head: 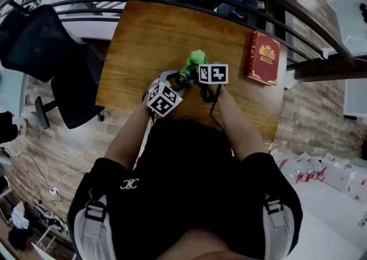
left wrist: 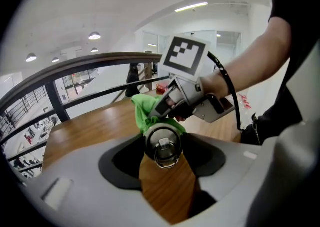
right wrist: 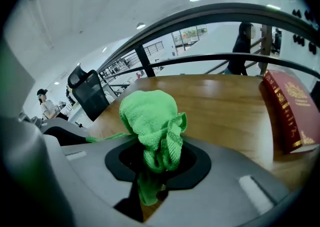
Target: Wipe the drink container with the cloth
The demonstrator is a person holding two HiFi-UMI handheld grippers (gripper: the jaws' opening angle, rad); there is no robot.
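The drink container (left wrist: 164,143), a metal can seen end-on with its pull ring showing, is probably light, rigid and slick, so it is best gripped round the body. The left gripper (head: 174,83) holds it so, fingers closed on its sides, over the wooden table (head: 143,35). The right gripper (right wrist: 157,165) pinches a soft green cloth (right wrist: 152,116), bunched, seemingly against the can's far side.

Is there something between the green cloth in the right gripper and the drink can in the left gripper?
Nothing visible. The right gripper holds the green cloth right against the can clamped in the left gripper; no gap shows between them. The red book lies apart on the table.
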